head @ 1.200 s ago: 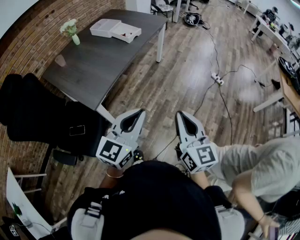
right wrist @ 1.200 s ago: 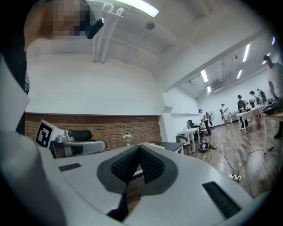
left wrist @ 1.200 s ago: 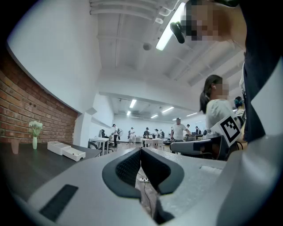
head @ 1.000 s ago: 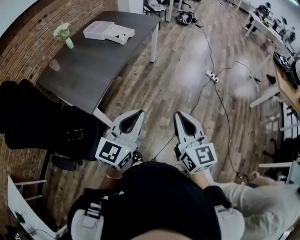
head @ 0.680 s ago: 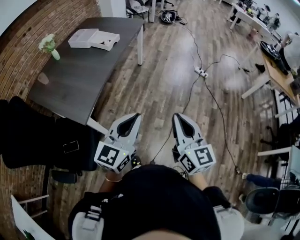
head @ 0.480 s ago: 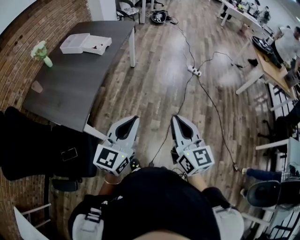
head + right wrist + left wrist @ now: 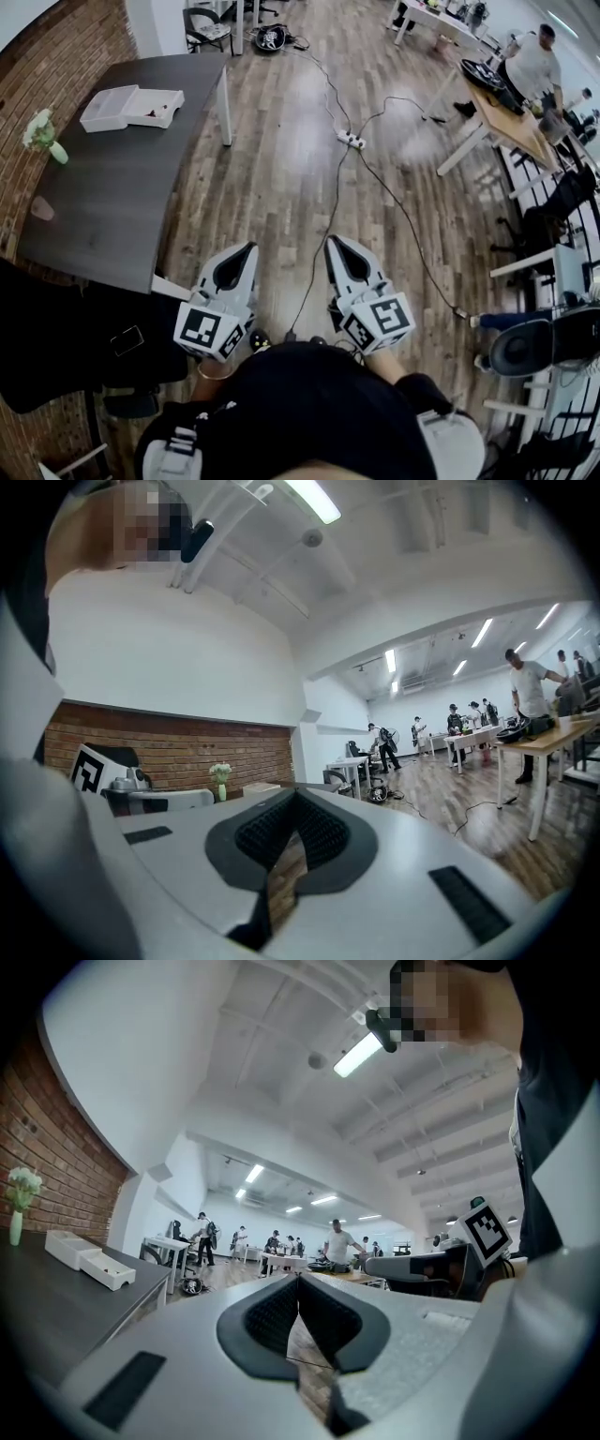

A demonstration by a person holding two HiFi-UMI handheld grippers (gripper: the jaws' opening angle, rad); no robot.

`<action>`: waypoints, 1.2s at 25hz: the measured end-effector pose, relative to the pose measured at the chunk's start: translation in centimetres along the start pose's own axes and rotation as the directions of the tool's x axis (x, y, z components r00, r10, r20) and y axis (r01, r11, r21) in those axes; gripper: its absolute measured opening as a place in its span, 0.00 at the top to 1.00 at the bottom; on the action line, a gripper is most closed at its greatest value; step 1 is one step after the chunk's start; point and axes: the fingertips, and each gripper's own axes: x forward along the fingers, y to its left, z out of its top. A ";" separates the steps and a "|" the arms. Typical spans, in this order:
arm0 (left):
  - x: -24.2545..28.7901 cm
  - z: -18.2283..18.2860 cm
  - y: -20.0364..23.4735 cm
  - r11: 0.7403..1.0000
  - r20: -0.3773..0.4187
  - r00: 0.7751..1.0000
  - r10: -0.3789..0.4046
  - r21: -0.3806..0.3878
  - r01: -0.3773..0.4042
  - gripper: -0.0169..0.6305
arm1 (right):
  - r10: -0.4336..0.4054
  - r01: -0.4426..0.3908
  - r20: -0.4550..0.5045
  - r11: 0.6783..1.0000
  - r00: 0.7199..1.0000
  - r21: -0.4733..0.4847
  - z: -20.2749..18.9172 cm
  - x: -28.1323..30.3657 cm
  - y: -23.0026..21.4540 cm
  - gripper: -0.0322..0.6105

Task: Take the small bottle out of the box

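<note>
The white box (image 7: 131, 105) lies open on the far end of the dark table (image 7: 112, 206); it also shows as a white box (image 7: 89, 1258) at the left gripper view's left edge. I cannot make out the small bottle in it. My left gripper (image 7: 246, 251) and right gripper (image 7: 333, 244) are held side by side over the wooden floor, well short of the table. Both are shut and hold nothing. In the gripper views, the left gripper (image 7: 298, 1279) and the right gripper (image 7: 295, 794) have their pads meeting at the tips.
A vase of white flowers (image 7: 42, 136) stands on the table by the brick wall. A power strip (image 7: 352, 141) and its cables cross the floor ahead. Black chairs (image 7: 56, 328) sit at my left. A wooden desk (image 7: 506, 117) with people around it is at the right.
The head view has swung right, so the table and box slid to the picture's left. A crouching person at the lower right has gone out of view. Both grippers stay shut, side by side.
</note>
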 end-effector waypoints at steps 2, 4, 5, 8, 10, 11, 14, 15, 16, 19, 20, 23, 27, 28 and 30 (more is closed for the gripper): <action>-0.4 0.2 0.7 1.000 0.011 1.000 -0.007 -0.004 0.007 0.97 | -0.010 0.010 -0.002 1.000 1.000 -0.007 0.0 0.5 0.6 0.95; -1.0 0.3 1.4 1.000 0.020 1.000 -0.009 -0.008 0.009 0.97 | -0.015 0.015 0.001 1.000 1.000 -0.014 0.2 0.9 1.3 0.95; -1.3 0.4 1.8 1.000 0.024 1.000 -0.008 -0.010 0.009 0.97 | -0.017 0.017 0.003 1.000 1.000 -0.016 0.2 1.2 1.7 0.95; -2.6 0.6 3.0 1.000 0.036 0.999 -0.004 -0.015 0.005 0.97 | -0.018 0.018 0.002 1.000 1.000 -0.022 0.2 1.7 3.1 0.95; -3.5 0.6 3.6 1.000 0.043 0.999 0.000 -0.017 0.001 0.97 | -0.018 0.018 -0.004 0.999 1.000 -0.029 0.0 2.0 3.9 0.95; -3.9 0.5 4.0 1.000 0.047 0.999 0.004 -0.018 -0.003 0.97 | -0.017 0.017 -0.007 0.999 1.000 -0.030 -0.1 2.2 4.3 0.95; -5.0 0.6 4.9 0.999 0.055 0.998 0.026 -0.022 -0.025 0.97 | -0.007 0.007 -0.016 1.000 1.000 -0.030 -0.3 2.9 5.1 0.95; -5.4 0.7 5.2 0.999 0.057 0.998 0.035 -0.024 -0.034 0.97 | -0.001 0.001 -0.019 0.999 1.000 -0.033 -0.4 3.1 5.4 0.95; -5.8 0.7 5.4 0.999 0.058 0.997 0.044 -0.024 -0.043 0.97 | 0.005 -0.006 -0.020 0.999 1.000 -0.036 -0.4 3.3 5.6 0.95; -6.6 0.8 6.1 0.997 0.062 0.996 0.071 -0.025 -0.070 0.97 | 0.030 -0.031 -0.024 0.999 0.999 -0.041 -0.3 4.1 6.3 0.95; -6.7 0.9 6.3 0.997 0.065 0.995 0.081 -0.026 -0.079 0.97 | 0.040 -0.041 -0.027 0.998 0.999 -0.043 -0.3 4.4 6.5 0.95; -6.9 1.2 6.9 0.993 0.078 0.990 0.115 -0.026 -0.113 0.97 | 0.077 -0.079 -0.035 0.995 0.996 -0.055 -0.2 5.5 6.9 0.95; -6.8 1.3 8.4 0.984 0.062 0.982 0.180 -0.016 -0.179 0.97 | 0.138 -0.139 -0.038 0.989 0.990 -0.040 -0.4 7.9 6.6 0.95; -6.8 1.3 8.9 0.980 0.052 0.979 0.198 -0.007 -0.198 0.97 | 0.155 -0.156 -0.036 0.987 0.987 -0.030 -0.5 8.8 6.5 0.95; -6.5 1.5 10.0 0.970 0.045 0.969 0.243 0.006 -0.243 0.97 | 0.197 -0.198 -0.034 0.980 0.980 -0.020 -0.7 10.8 6.3 0.95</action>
